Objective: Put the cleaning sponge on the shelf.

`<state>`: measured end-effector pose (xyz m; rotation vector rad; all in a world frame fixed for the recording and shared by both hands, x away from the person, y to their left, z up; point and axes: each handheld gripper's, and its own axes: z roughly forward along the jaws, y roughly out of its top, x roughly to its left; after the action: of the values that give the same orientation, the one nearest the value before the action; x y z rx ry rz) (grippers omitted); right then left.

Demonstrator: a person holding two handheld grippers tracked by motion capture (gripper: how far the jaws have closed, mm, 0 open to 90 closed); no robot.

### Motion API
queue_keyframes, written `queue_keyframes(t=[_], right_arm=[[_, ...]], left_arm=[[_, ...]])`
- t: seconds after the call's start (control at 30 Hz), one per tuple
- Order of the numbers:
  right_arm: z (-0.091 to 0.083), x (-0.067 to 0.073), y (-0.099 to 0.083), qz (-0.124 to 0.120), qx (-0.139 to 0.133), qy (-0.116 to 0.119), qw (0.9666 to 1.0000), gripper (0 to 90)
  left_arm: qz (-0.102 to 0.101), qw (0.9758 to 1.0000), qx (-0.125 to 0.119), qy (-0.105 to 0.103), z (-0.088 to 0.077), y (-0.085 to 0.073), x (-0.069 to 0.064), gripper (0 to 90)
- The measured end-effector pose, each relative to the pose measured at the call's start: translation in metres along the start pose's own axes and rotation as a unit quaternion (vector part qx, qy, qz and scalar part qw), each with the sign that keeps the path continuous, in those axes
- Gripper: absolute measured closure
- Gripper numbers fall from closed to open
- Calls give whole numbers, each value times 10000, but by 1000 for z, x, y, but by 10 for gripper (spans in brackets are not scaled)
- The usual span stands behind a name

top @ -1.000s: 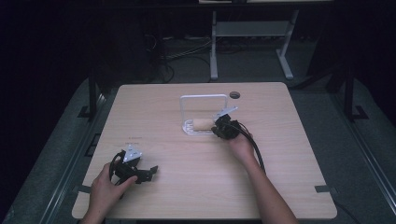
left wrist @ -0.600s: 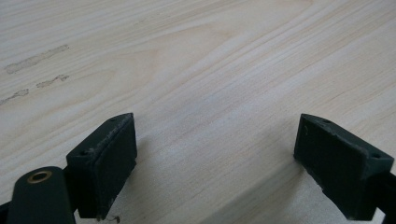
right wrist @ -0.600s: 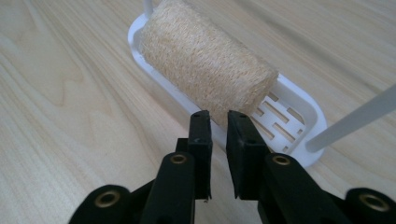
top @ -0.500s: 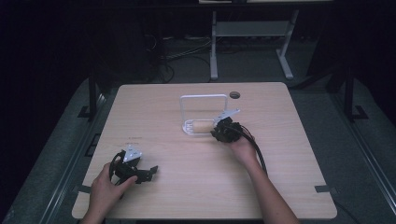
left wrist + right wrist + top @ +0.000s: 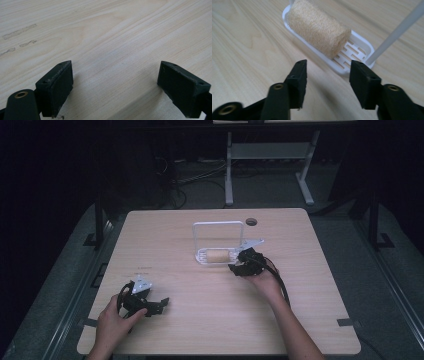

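Tools first: your left tool (image 5: 161, 304), lower left of the high view, rests open over bare tabletop (image 5: 200, 320). Your right tool (image 5: 327, 82) has just been opening, nothing between its jaws. Beyond lies the loofah roll (image 5: 318, 27) in its white tray (image 5: 359, 47), centre frame; judged light, springy, rough-surfaced. Grip it across the middle.

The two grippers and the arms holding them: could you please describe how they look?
Both are black. The left gripper and the right gripper each carry a grey three-cornered plate on top and two blocky, flat-faced black jaws, with brass-coloured rivets at the linkage. A black cable trails from the right one along the forearm. The forearms are bare, with no sleeves showing.
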<state>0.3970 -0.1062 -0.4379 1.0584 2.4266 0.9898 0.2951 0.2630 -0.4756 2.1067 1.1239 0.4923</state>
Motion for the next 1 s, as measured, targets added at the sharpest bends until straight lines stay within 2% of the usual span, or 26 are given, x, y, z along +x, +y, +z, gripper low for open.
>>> queue_keyframes(t=[0.03,0.2,0.57,0.7,1.0], right_arm=[[-4,-1,-3,50,5,-2,10000,388],[-13,-2,-11,93,-3,22,10000,266],[-30,0,-35,259,-246,-63,9993,93],[-35,0,-45,399,-244,-61,9989,17],[-55,-2,-69,576,-313,-310,9974,18]], left_arm=[[1,10000,1,0,0,0,0,126],[4,10000,3,-1,0,0,0,126],[3,10000,2,0,0,0,0,126],[3,10000,1,0,0,0,0,126],[3,10000,2,0,0,0,0,126]])
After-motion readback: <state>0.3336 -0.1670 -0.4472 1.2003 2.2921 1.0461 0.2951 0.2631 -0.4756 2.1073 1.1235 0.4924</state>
